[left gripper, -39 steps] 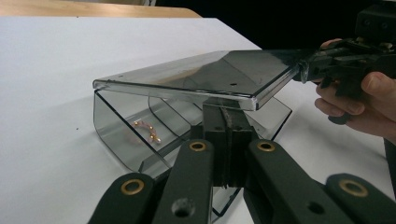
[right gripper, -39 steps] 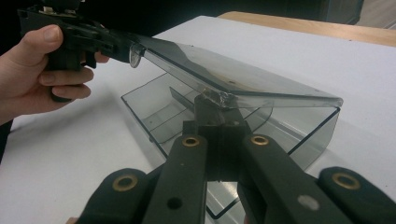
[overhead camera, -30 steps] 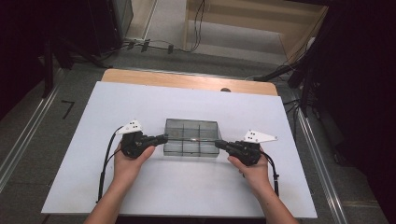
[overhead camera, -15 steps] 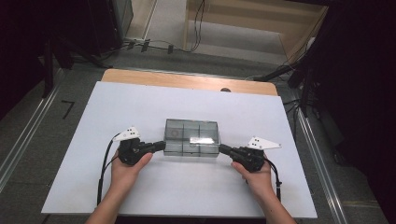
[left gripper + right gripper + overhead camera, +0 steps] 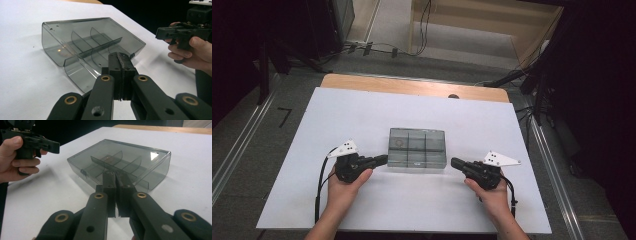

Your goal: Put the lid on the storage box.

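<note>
Room: dark floor and cables surround a wooden table [image 5: 412, 86] covered by a white sheet [image 5: 362, 115].
Box: a smoky clear plastic box [image 5: 417, 147] with inner dividers sits lid down at the sheet's centre.
Left gripper: the left gripper [image 5: 381, 160] lies at the box's 9 o'clock end, jaws pressed together on nothing, tip at or just beside the box's near corner.
Right gripper: the right gripper [image 5: 455, 162] waits at 3 o'clock, just clear of the box, jaws likewise closed and empty.
Why so: both tools flank the short ends, probably to steady, nudge or square the box between them.
Hard to tell: whether the left tip actually touches the wall; any contents are unclear through the tinted plastic.
</note>
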### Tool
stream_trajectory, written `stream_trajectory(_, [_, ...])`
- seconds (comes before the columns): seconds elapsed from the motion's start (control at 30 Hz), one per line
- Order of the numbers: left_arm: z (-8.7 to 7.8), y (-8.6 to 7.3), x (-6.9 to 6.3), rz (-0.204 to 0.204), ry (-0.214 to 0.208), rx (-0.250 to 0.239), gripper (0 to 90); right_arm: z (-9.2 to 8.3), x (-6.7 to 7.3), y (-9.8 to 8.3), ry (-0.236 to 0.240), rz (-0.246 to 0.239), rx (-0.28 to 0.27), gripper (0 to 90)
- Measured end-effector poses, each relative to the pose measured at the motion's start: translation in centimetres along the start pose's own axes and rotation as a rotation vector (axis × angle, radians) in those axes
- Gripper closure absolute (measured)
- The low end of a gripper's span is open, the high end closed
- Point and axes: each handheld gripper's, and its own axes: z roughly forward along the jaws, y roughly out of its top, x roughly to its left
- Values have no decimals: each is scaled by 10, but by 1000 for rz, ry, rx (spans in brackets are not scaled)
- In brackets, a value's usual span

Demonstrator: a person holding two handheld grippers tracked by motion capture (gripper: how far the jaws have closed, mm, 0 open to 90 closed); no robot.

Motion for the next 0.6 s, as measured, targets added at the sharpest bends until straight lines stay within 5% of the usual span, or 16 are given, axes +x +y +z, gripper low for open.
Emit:
stream_trajectory(0.37, [-18,-2,-7,77,10,-56,680,-19,5,-1,3,-16,-28,629])
stream_trajectory(0.6, [-32,-8,-7,77,31,-75,515,-36,3,-3,-28,-15,-33,506])
